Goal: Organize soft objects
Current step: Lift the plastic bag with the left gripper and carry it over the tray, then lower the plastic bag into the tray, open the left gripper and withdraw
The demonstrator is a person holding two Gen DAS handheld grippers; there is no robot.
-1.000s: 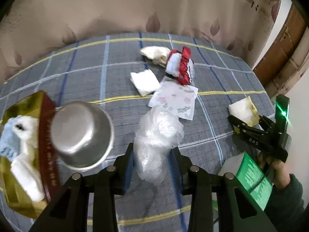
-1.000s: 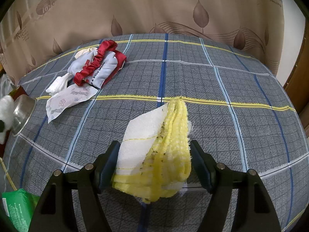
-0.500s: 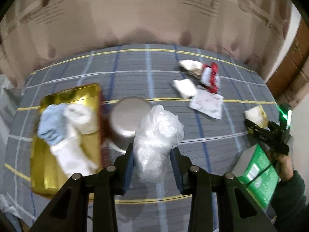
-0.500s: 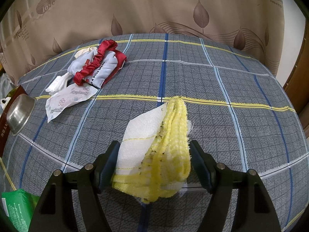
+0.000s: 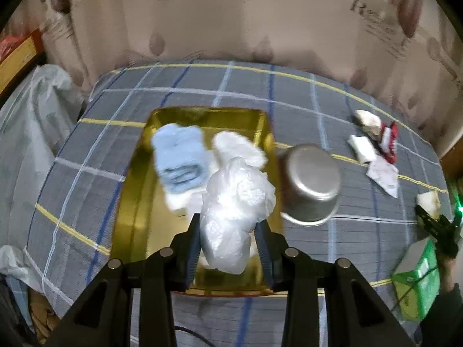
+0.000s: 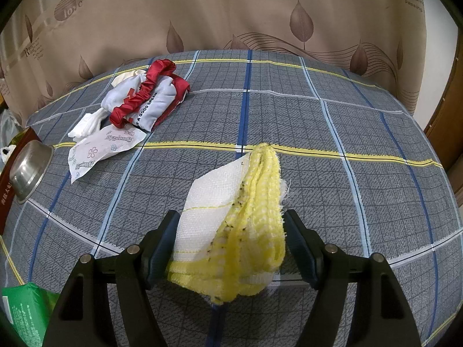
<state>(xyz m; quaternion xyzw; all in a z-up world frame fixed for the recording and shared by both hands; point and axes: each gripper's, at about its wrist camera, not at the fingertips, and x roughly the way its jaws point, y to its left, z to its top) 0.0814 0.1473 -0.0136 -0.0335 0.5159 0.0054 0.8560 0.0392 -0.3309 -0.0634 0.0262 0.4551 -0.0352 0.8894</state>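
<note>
Plastic bag (image 5: 235, 211), white and crumpled, sits squeezed in the left gripper (image 5: 230, 241), above the gold tray (image 5: 130, 202). Inside the tray lie a blue cloth (image 5: 181, 156) and white cloths (image 5: 238, 147). Beside the tray stands a metal bowl (image 5: 311, 185). The right gripper (image 6: 231, 241) squeezes a yellow-and-white cloth (image 6: 231, 225).

Left gripper (image 5: 228, 232), clamped on crumpled plastic bag (image 5: 235, 211): now over gold tray (image 5: 127, 202), previously above bare checked cloth.

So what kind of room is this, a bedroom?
Probably a room at home, maybe a bedroom: a grey checked cloth surface, a beige leaf-print curtain behind it, and a wooden door at the side.
</note>
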